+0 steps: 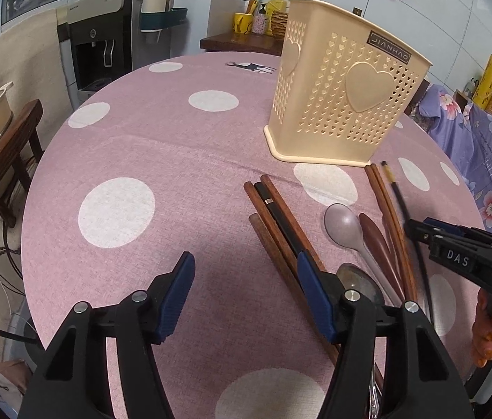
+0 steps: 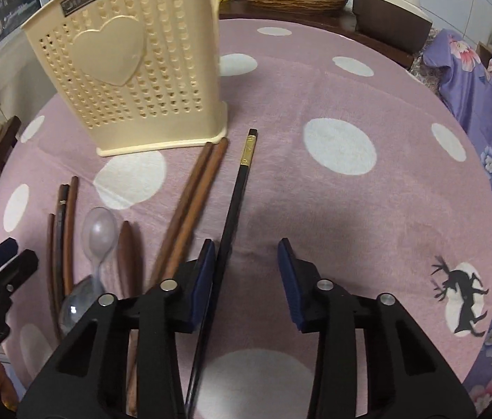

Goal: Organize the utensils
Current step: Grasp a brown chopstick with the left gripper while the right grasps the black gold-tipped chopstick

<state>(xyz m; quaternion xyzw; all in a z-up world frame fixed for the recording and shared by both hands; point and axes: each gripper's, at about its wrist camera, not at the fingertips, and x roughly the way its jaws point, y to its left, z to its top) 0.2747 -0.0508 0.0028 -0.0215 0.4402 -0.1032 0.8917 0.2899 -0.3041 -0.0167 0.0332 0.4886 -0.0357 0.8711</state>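
The cream utensil holder [image 1: 343, 80] stands upright on the pink spotted tablecloth [image 1: 141, 146], and every utensil lies flat on the cloth in front of it. Nearest its base, two brown chopsticks [image 2: 197, 195] almost touch the holder's foot. Just beside them, on the side away from the holder, runs a black chopstick with a gold band [image 2: 235, 202]. The right gripper [image 2: 246, 272] sits over that black stick: its jaws are partly open, the stick lies along the inner face of one blue pad [image 2: 204, 279], and the other pad stands clear, so nothing is clamped. Further from the holder lie a pale plastic spoon [image 1: 342, 223], a wooden spoon [image 1: 375, 241], a metal spoon [image 1: 357, 279] and a bundle of dark chopsticks [image 1: 273, 209]. The left gripper [image 1: 242, 279] hovers over that bundle, jaws half open and empty.
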